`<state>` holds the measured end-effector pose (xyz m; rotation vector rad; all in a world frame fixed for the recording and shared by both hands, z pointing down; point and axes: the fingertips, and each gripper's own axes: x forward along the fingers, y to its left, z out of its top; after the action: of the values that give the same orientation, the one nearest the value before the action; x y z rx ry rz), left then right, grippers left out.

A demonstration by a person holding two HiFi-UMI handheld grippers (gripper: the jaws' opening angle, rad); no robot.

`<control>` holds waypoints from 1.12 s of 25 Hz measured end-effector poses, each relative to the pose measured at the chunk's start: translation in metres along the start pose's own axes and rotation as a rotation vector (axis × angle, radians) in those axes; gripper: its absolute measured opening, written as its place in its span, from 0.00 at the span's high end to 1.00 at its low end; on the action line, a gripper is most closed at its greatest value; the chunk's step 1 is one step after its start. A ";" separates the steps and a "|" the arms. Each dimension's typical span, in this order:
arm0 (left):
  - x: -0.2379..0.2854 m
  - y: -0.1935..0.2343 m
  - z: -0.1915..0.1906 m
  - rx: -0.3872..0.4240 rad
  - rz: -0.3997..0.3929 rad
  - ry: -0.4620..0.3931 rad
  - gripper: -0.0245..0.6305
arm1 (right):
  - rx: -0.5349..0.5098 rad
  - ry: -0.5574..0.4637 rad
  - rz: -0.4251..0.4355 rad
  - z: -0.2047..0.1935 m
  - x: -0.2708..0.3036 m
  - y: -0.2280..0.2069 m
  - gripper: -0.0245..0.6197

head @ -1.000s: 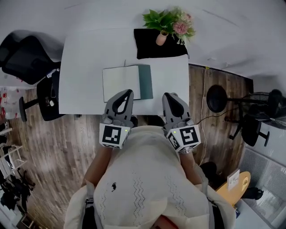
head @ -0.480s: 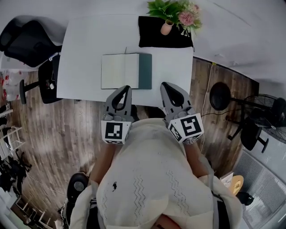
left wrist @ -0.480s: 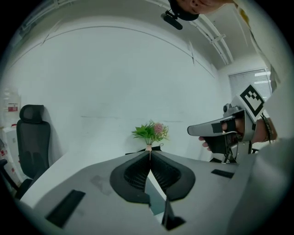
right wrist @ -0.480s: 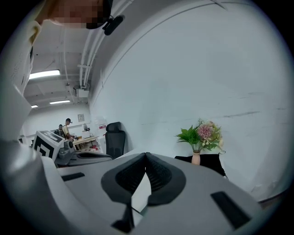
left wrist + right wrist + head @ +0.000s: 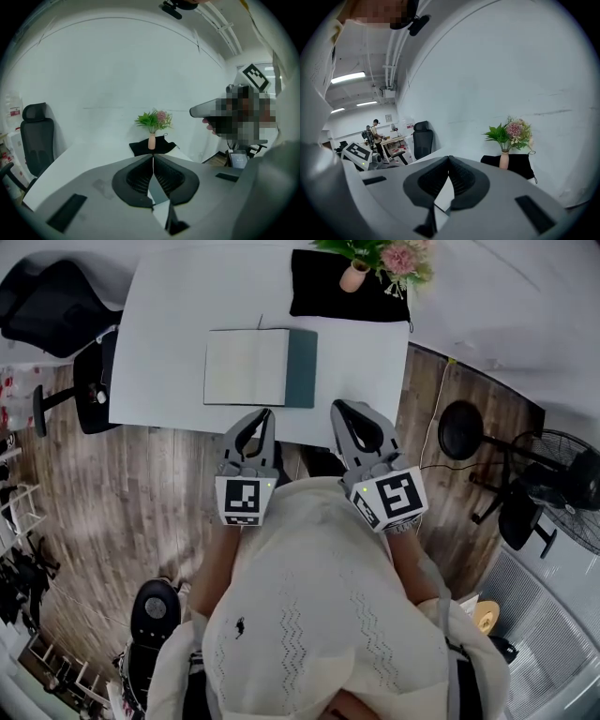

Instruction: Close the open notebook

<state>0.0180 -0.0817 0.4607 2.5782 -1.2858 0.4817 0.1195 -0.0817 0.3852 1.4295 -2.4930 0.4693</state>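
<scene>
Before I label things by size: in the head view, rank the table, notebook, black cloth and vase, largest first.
1. table
2. notebook and black cloth: they look about alike, too close to rank
3. vase, smallest by far

- Table (image 5: pixel 169 334): bare surface lay left and right of the notebook (image 5: pixel 246 367); near edge open.
- Black cloth (image 5: pixel 323 298) with vase (image 5: pixel 353 277): occupied the far edge, apart from the notebook.
- Office chair (image 5: pixel 52 306): stood off the table's left end.
- Left gripper (image 5: pixel 265 414), right gripper (image 5: pixel 337 407): hung at the near edge, jaws together, path to the notebook clear.

Overhead and low views, vase (image 5: pixel 354 277) shared
</scene>
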 end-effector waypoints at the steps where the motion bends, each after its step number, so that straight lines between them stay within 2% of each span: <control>1: 0.002 -0.001 -0.007 0.002 -0.005 0.015 0.94 | -0.002 0.004 0.003 -0.001 0.000 0.001 0.96; 11: 0.025 -0.014 -0.074 0.055 -0.098 0.174 0.94 | 0.002 0.040 -0.008 -0.016 -0.005 0.014 0.96; 19: 0.040 -0.020 -0.128 0.088 -0.181 0.304 0.94 | 0.044 0.052 -0.068 -0.027 -0.011 0.014 0.96; 21: 0.043 -0.021 -0.134 0.065 -0.204 0.324 0.94 | 0.052 0.053 -0.091 -0.029 -0.014 0.012 0.96; 23: 0.046 -0.023 -0.137 0.031 -0.225 0.339 0.91 | 0.063 0.055 -0.116 -0.031 -0.017 0.009 0.96; 24: 0.047 -0.023 -0.138 0.025 -0.233 0.346 0.85 | 0.068 0.056 -0.128 -0.032 -0.019 0.008 0.96; 25: 0.048 -0.024 -0.140 0.028 -0.239 0.353 0.82 | 0.074 0.057 -0.140 -0.034 -0.021 0.008 0.96; 28: 0.052 -0.027 -0.146 0.079 -0.262 0.373 0.81 | 0.092 0.058 -0.174 -0.037 -0.026 0.006 0.96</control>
<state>0.0411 -0.0542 0.6140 2.5064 -0.8083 0.9195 0.1284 -0.0435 0.4092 1.6257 -2.3046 0.5876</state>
